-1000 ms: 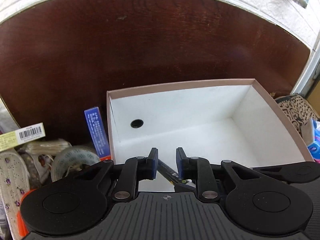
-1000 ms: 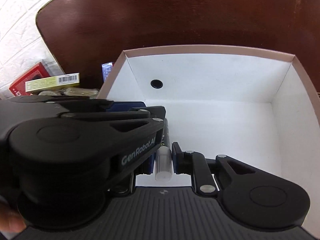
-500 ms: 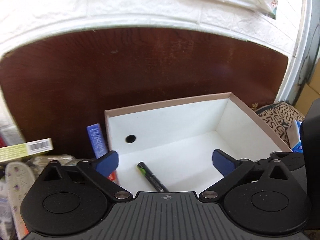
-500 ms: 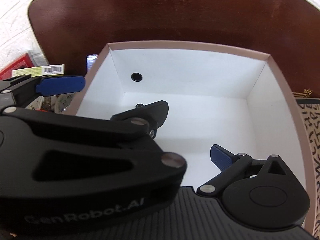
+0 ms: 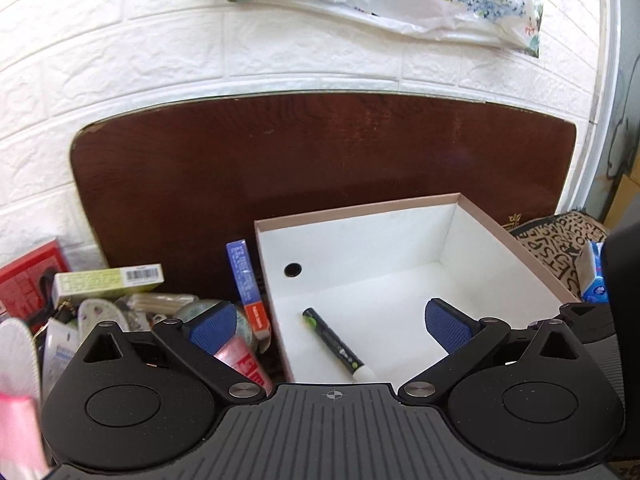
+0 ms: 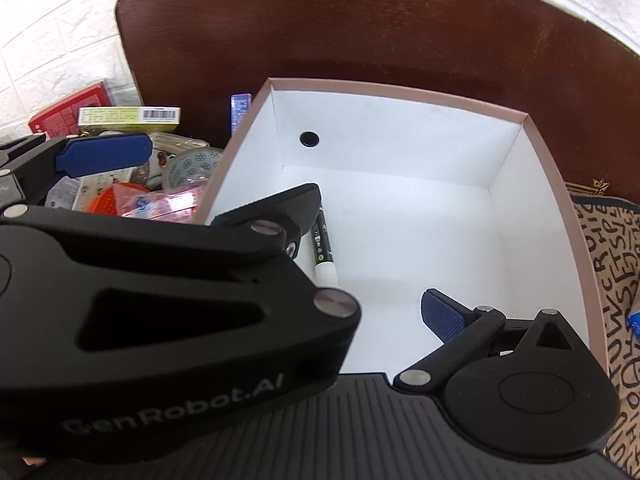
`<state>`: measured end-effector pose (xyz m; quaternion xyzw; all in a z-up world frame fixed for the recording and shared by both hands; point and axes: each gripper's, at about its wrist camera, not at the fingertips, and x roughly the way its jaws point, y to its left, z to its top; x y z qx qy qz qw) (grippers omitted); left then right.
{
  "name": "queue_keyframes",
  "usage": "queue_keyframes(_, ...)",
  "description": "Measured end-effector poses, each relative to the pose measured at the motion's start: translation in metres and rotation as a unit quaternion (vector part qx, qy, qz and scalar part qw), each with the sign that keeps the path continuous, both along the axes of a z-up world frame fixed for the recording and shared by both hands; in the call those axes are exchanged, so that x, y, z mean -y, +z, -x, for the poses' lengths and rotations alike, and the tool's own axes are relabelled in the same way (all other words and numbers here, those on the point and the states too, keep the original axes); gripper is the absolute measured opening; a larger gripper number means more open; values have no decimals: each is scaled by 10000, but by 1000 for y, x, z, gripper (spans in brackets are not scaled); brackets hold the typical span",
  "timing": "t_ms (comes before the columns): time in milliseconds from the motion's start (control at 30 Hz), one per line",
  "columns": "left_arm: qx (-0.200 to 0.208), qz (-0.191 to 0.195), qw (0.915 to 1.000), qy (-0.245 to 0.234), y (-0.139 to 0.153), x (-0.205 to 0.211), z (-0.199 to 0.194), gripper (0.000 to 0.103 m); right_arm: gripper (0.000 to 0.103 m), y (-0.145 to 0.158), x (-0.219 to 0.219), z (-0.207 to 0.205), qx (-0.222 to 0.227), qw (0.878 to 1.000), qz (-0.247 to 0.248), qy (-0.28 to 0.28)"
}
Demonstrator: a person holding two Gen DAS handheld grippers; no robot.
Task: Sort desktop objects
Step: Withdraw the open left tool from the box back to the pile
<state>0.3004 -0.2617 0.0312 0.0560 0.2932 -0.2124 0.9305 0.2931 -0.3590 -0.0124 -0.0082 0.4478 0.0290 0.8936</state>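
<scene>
A black marker with a white cap (image 5: 338, 346) lies flat on the floor of the open white box (image 5: 400, 218), near its left wall. It also shows in the right wrist view (image 6: 323, 250), partly behind the left gripper's body. My left gripper (image 5: 330, 326) is open and empty, held above the box's near left part. My right gripper (image 6: 320, 308) is open and empty above the box (image 6: 536, 152); only its right pad (image 6: 442, 314) shows, as the left gripper's body hides its left finger.
A heap of small items lies left of the box: a green-yellow carton (image 5: 108, 284), a red box (image 5: 24, 280), a blue and orange packet (image 5: 246, 280), a patterned tape roll (image 6: 192, 164). A dark brown board (image 5: 320, 152) stands behind. A letter-patterned cloth (image 6: 612, 264) lies to the right.
My left gripper opened and let the marker drop into the box. Both grippers then lifted and pulled back from the box.
</scene>
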Motion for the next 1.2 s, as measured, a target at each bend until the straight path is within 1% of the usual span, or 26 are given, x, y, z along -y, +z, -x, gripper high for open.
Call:
queue_keyframes(100, 30, -41, 10000, 70, 5, -7, 11, 103, 102, 7, -8, 12, 120, 9999, 49, 3)
queue_keyframes(367, 325, -17, 9992, 252, 18, -33, 56, 103, 102, 23, -39, 51, 515, 9984, 239, 54)
queue_keyframes(500, 403, 90, 9984, 375, 21, -49, 79, 103, 102, 30, -55, 74, 693, 9970, 333, 88)
queue_keyframes(600, 340, 206, 9980, 492, 22, -63, 96, 103, 102, 35, -66, 91, 810, 9960, 366, 38)
queue_keyframes(700, 380, 266, 9969, 629, 20, -76, 115, 103, 102, 38, -79, 112, 1036, 9937, 411, 88)
queue_keyframes(833, 522, 275, 9956, 723, 15, -95, 142, 103, 102, 34, -97, 139, 1247, 9910, 444, 204)
queue_keyframes(967, 599, 207, 9942, 874, 6, -113, 165, 103, 102, 25, -114, 159, 1333, 9899, 368, 300)
queue_keyframes(1200, 510, 226, 9912, 1203, -16, -150, 204, 103, 102, 3, -143, 195, 1408, 9888, 222, 451)
